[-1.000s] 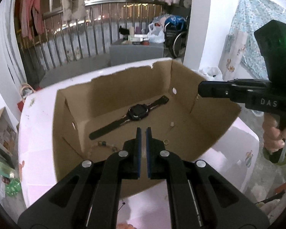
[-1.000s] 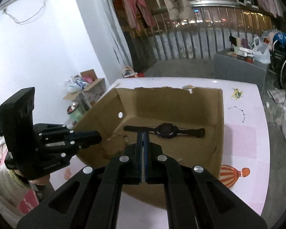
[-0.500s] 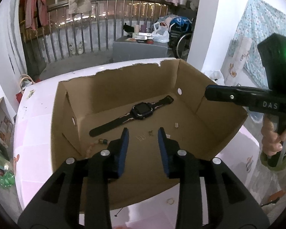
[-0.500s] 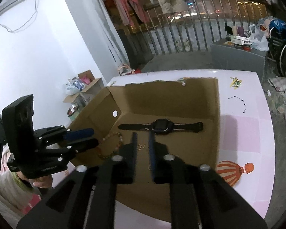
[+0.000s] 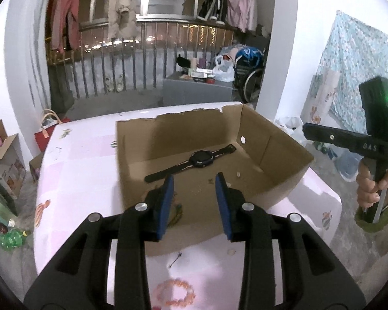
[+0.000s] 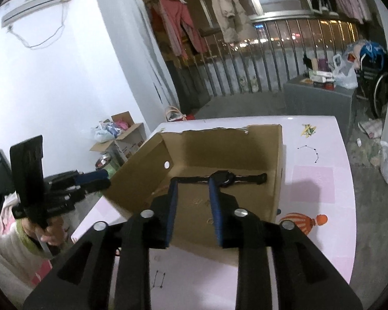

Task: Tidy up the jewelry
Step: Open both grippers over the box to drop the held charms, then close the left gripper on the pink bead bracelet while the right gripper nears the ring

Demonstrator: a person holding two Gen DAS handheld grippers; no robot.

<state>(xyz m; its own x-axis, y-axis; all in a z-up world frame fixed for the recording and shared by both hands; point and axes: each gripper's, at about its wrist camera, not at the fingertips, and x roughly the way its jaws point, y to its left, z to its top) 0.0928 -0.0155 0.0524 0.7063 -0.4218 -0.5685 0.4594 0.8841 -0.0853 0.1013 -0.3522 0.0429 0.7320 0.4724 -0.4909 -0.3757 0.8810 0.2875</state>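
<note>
Inside the open brown cardboard box [image 5: 209,155] on the pale pink counter [image 5: 77,170], a black strapped wristwatch [image 5: 194,161] lies across the floor near the back wall. Both the left hand-held gripper [image 5: 194,204] and the right hand-held gripper [image 6: 192,206] hover at the box's near rim, jaws apart and empty. A coral beaded bracelet [image 5: 174,292] waits outside, in front of the box; it is probably next. Best to come down with the jaws straddling one side of the loop, and lift clear of the rim.
</note>
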